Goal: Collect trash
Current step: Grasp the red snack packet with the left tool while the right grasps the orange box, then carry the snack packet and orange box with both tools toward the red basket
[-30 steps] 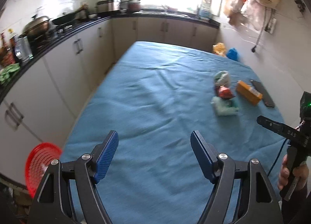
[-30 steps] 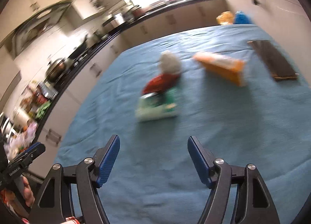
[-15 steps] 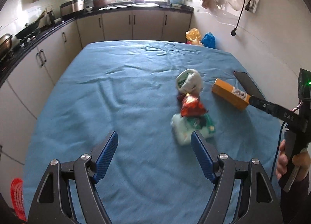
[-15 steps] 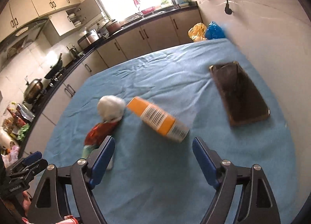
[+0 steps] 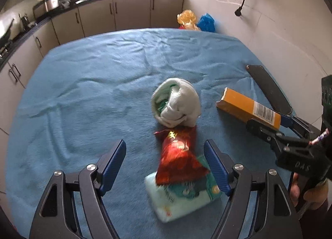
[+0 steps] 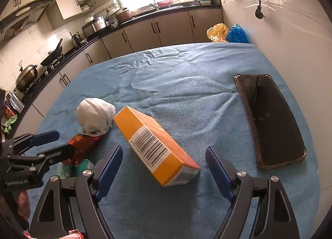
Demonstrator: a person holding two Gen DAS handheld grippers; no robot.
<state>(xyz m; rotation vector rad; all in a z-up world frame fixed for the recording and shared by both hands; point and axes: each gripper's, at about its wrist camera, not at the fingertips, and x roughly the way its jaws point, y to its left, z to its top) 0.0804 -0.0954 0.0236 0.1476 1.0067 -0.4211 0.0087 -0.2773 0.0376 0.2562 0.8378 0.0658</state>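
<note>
On the blue cloth lie a red foil wrapper (image 5: pixel 179 161), a pale green tissue pack (image 5: pixel 182 197) under it, a white crumpled wad (image 5: pixel 176 103) and an orange box (image 5: pixel 248 109). My left gripper (image 5: pixel 165 165) is open, its jaws either side of the red wrapper and tissue pack. My right gripper (image 6: pixel 162 169) is open, its jaws either side of the near end of the orange box (image 6: pixel 155 145). The wad (image 6: pixel 94 116) and wrapper (image 6: pixel 82 145) show left of the box. The left gripper (image 6: pixel 48 144) shows at the left edge.
A black phone (image 6: pixel 269 120) lies right of the box, near the table's right edge and the wall. Yellow and blue bags (image 6: pixel 227 32) sit beyond the far edge. Kitchen cabinets and a stove counter run along the left and back.
Both grippers have moved forward and down. The left now straddles the red wrapper and tissue pack. The right now straddles the orange box. Both stayed open.
</note>
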